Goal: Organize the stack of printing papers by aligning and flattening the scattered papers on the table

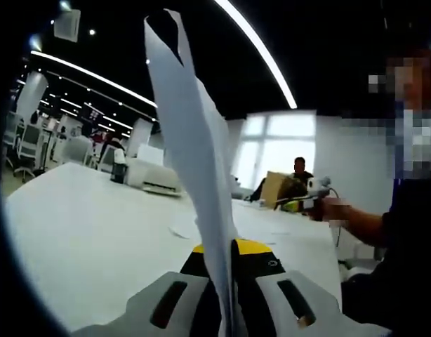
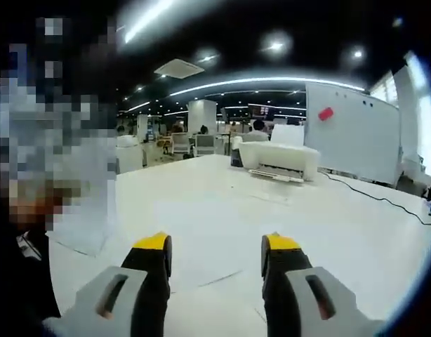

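My left gripper point(image 1: 222, 249) is shut on a sheaf of white printing papers point(image 1: 194, 140), which stands on edge and rises high above the white table point(image 1: 82, 239). More white sheets point(image 1: 194, 228) lie flat on the table beyond the jaws. In the right gripper view my right gripper point(image 2: 215, 253) stands open, its yellow-tipped jaws wide apart with nothing between them, low over white papers point(image 2: 222, 225) lying flat on the table point(image 2: 356, 232). The right gripper point(image 1: 315, 188) also shows in the left gripper view at the right, held in a hand.
A white printer point(image 2: 279, 160) sits at the table's far side, also seen as the printer point(image 1: 151, 175) in the left gripper view. A black cable point(image 2: 377, 196) runs across the right of the table. A whiteboard point(image 2: 352, 130) stands behind. A seated person point(image 1: 298, 172) and a cardboard box point(image 1: 279, 188) are beyond the table.
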{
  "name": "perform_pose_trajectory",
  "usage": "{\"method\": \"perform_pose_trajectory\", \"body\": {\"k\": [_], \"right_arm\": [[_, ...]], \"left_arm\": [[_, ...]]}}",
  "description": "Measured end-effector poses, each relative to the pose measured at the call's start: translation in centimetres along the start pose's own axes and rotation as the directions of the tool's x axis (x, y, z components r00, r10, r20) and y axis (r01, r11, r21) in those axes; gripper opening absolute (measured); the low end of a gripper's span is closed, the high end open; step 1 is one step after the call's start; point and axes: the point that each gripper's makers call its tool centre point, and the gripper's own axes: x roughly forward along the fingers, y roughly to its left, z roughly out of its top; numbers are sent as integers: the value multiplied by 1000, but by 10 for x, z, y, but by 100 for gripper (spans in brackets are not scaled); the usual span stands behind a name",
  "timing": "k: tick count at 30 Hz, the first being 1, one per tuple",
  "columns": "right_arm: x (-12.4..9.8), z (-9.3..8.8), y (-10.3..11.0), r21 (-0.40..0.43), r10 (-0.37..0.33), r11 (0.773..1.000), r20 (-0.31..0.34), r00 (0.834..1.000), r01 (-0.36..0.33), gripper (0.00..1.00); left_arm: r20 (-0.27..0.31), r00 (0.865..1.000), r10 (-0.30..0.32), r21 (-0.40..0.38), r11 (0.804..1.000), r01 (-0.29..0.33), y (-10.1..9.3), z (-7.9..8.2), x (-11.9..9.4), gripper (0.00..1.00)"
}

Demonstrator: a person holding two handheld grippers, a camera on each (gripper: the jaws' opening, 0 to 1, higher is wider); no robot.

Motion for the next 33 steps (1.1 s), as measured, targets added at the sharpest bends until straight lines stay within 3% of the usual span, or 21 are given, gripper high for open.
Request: {"method": "perform_pose_trajectory", "body": {"k": [11, 33], "right_arm": [[33, -12, -23, -26, -33, 999, -62, 998, 32, 47], [82, -39, -45, -54, -52, 998, -145, 988, 45, 47]], "left_arm": [[-1, 1000, 1, -3, 1000, -1, -1, 0, 0, 6], [10, 1000, 2, -10, 1000, -2, -1, 2, -1, 6]]}}
